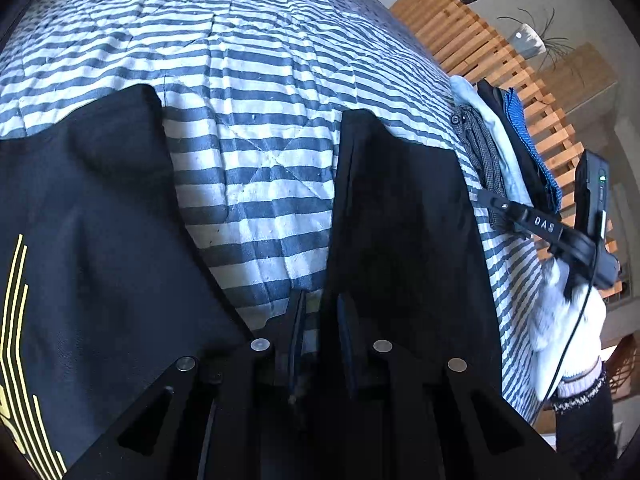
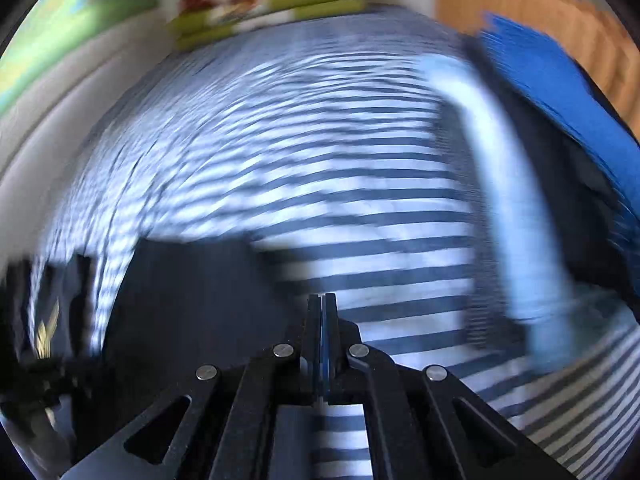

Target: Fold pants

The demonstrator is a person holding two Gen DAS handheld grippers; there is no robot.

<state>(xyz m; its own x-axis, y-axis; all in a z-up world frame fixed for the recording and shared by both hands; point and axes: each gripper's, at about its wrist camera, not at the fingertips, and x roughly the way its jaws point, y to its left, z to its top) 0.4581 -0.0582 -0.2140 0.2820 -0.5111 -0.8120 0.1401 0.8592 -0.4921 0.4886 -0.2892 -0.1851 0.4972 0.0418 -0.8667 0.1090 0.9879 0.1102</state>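
Black pants (image 1: pixel 100 240) lie spread on the bed's blue/white striped quilt (image 1: pixel 256 168). In the left wrist view the two legs run up toward 12 o'clock, w/ a strip of quilt showing between them. The leg at 9 o'clock carries thin yellow stripes (image 1: pixel 16 320) along its outer side.

Left claw (image 1: pixel 320 320) sits low at 6 o'clock, jaws a little apart w/ a narrow gap. The right-hand finger looks to lie against the edge of the leg at 3 o'clock; can't tell if any cloth is pinched.

At 3 o'clock a pile of clothes (image 1: pixel 500 152) (checked, pale blue, dark, bright blue) rests at the quilt's edge beside a wooden slatted rail (image 1: pixel 480 40). Just below it a white-gloved hand (image 1: pixel 568 320) holds the other tool.

Right wrist view is badly motion-blurred. Right claw (image 2: pixel 323 312) is closed, pads touching, nothing visible between them, over striped quilt. The pants are a dark mass at 8 o'clock, just beside it.
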